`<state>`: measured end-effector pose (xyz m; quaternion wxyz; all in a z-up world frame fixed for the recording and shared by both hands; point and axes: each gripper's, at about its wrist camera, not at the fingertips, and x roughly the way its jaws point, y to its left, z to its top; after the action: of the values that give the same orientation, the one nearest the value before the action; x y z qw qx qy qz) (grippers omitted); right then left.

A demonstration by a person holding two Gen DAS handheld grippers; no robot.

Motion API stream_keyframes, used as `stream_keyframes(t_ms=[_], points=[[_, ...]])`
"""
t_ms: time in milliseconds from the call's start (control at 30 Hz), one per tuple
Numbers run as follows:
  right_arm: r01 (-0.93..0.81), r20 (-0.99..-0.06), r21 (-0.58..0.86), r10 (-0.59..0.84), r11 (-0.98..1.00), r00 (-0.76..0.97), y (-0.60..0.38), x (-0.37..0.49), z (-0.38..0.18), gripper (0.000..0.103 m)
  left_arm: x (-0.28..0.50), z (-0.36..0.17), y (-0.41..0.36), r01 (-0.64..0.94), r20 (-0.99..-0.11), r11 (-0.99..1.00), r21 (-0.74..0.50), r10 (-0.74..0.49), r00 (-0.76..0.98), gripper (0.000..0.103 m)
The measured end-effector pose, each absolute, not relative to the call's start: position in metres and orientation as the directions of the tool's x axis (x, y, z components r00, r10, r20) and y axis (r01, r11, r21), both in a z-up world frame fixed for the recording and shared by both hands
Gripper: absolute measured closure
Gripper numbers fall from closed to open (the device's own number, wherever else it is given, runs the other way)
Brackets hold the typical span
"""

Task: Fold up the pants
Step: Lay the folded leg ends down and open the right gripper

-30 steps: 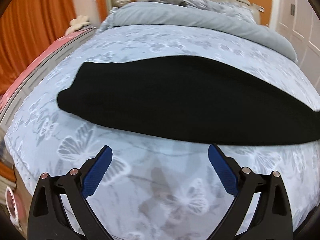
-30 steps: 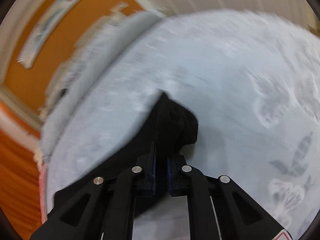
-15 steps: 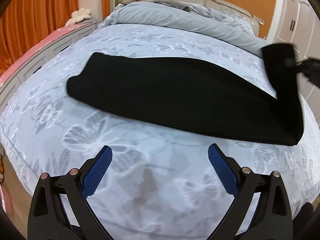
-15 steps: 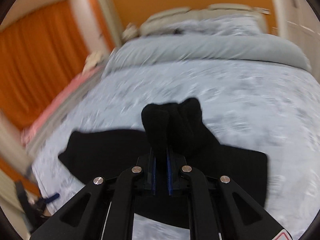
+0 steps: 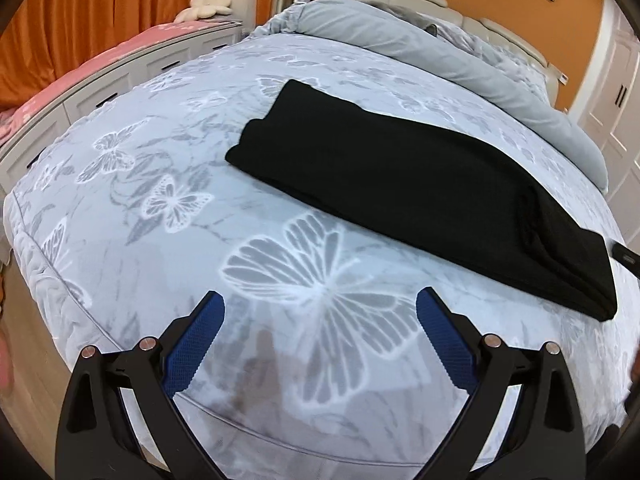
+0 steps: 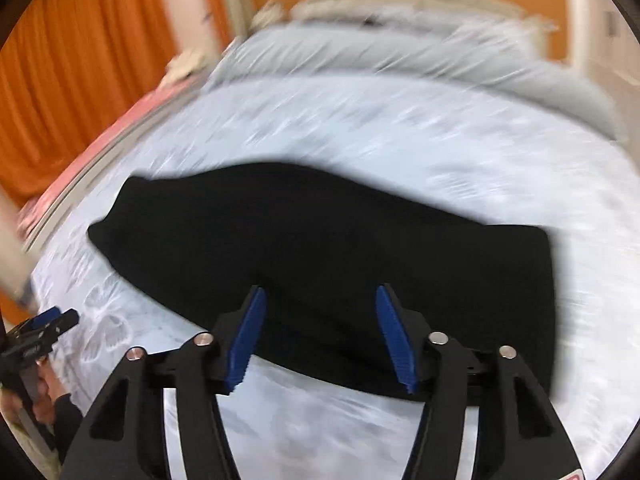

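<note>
On the bed (image 5: 120, 216), the right gripper (image 6: 320, 336) has let go and spread, leaving the pants (image 5: 400, 184) doubled over, while the left gripper (image 5: 320, 332) hangs wide apart, empty.

right tool (image 6: 320, 332) spread, black pants (image 6: 320, 248) folded

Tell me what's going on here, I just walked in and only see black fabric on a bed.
A person with a handheld gripper in each hand is folding black pants on a butterfly-print bedspread. The pants lie folded over into a long band. The right gripper is over their near edge, jaws open and holding nothing. The left gripper is in front of the pants, jaws wide, touching nothing.
</note>
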<state>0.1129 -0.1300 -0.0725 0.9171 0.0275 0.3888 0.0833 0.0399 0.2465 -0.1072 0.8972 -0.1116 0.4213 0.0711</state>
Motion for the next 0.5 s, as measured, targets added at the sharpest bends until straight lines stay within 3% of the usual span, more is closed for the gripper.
stream_keyframes(t_ms=[167,300,467,500], points=[[0.190,-0.757,0.146,-0.014,0.971,0.654,-0.248,0.093,-0.092,0.038,0.050,-0.111,0.242,-0.227,-0.773,0.960,-0.163,0.018,0.634,0.008],[0.252,-0.780,0.294,0.078,0.922,0.621,-0.284,0.097,-0.129,0.039,0.053,-0.111,0.234,-0.232,-0.780,0.951,-0.204,-0.015,0.625,0.008],[0.253,-0.756,0.493,0.265,0.833,0.599,-0.285,0.118,-0.173,0.040,0.053,-0.105,0.223,-0.229,-0.778,0.962,-0.149,0.028,0.627,0.008],[0.227,-0.739,0.515,0.293,0.827,0.607,-0.283,0.120,-0.173,0.068,0.053,-0.104,0.223,-0.231,-0.780,0.962,-0.144,0.033,0.625,0.008]])
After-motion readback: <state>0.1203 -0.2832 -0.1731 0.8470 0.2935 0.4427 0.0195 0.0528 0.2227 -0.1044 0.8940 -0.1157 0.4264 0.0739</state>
